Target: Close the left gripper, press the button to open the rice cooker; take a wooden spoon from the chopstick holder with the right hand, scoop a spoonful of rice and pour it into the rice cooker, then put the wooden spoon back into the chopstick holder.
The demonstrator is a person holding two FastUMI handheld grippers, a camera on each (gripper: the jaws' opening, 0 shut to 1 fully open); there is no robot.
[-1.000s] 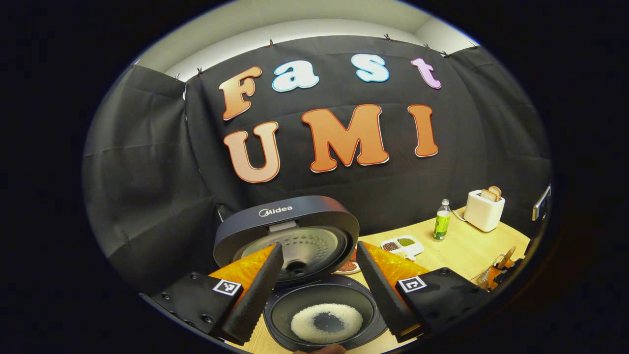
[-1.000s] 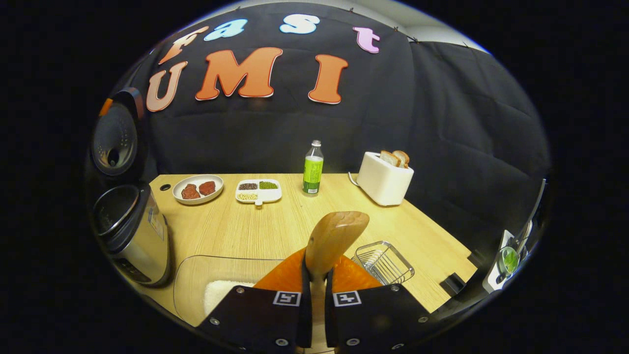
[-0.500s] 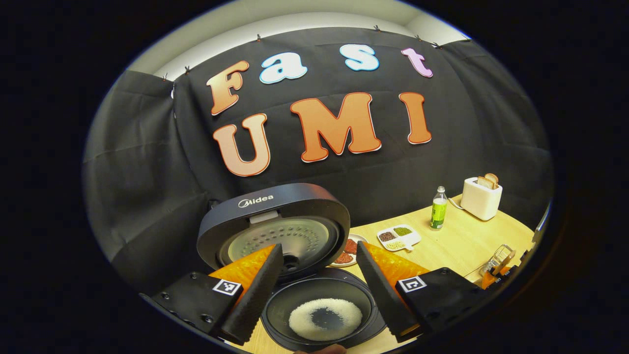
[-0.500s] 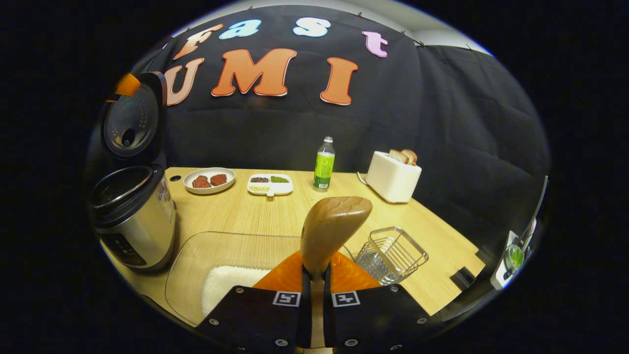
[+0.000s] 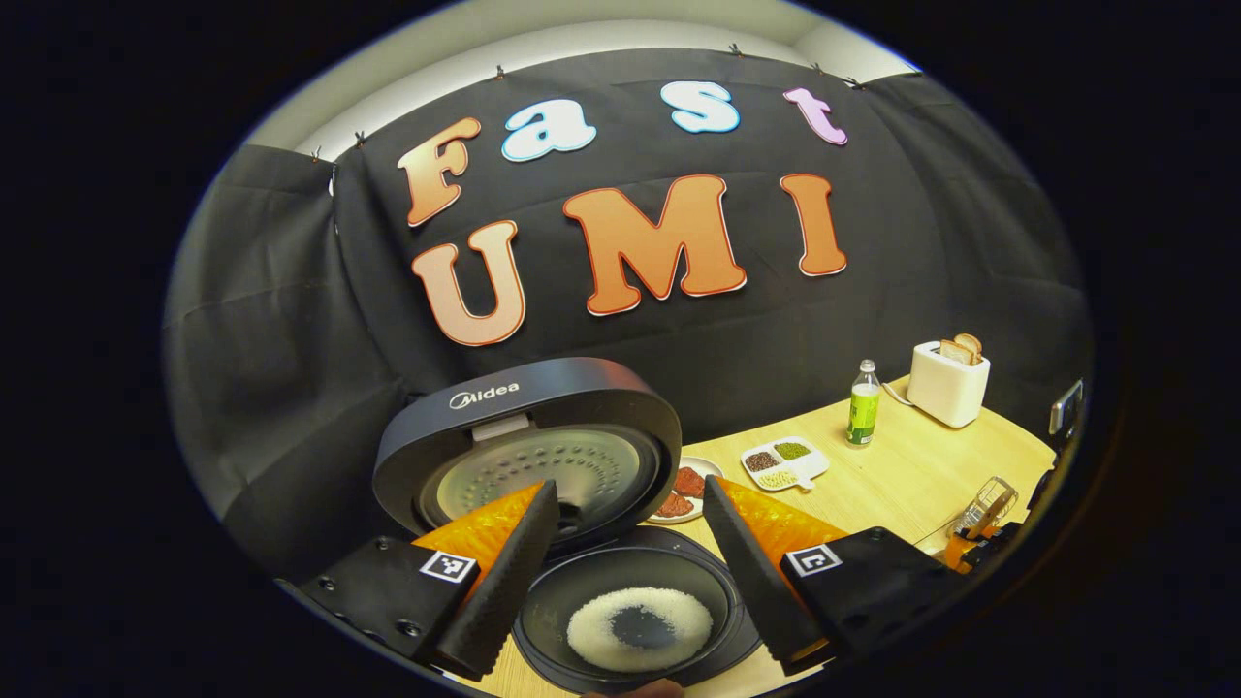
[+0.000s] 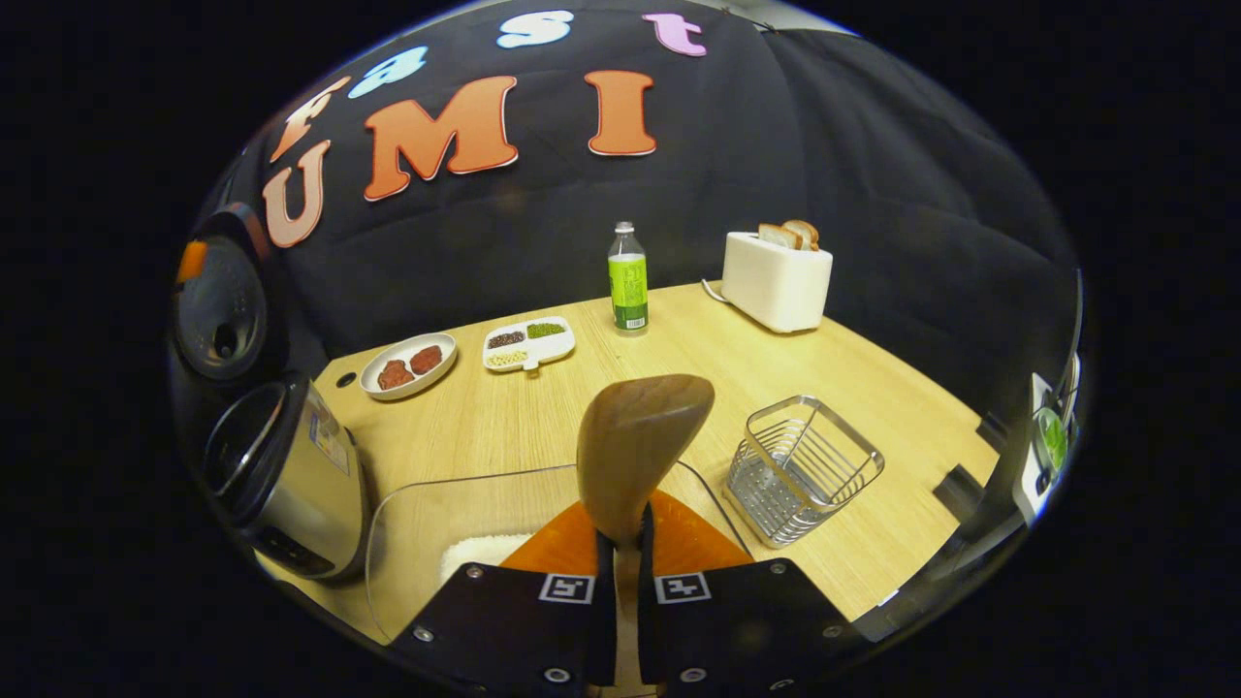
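The rice cooker [image 5: 620, 582] stands open, lid [image 5: 528, 451] tipped back, a ring of white rice [image 5: 640, 630] in its dark pot. My left gripper [image 5: 630, 572] hovers open above the pot with nothing between its fingers. In the right gripper view the rice cooker [image 6: 291, 475] is at the left edge. My right gripper [image 6: 620, 543] is shut on the handle of the wooden spoon [image 6: 635, 446], whose bowl points forward. The wire chopstick holder [image 6: 800, 470] stands just right of the spoon. A clear container [image 6: 436, 523] with white rice [image 6: 475, 557] lies below the gripper.
At the back of the wooden table [image 6: 679, 378] are a plate of red pieces [image 6: 407, 364], a divided dish of grains [image 6: 528, 344], a green-labelled bottle [image 6: 628, 279] and a white toaster [image 6: 776, 276] with bread. The table's right edge drops off beyond the holder.
The right gripper has lifted and turned with the spoon, so the chopstick holder now sits closer beside it. The left gripper has drifted slightly; the cooker stays open.
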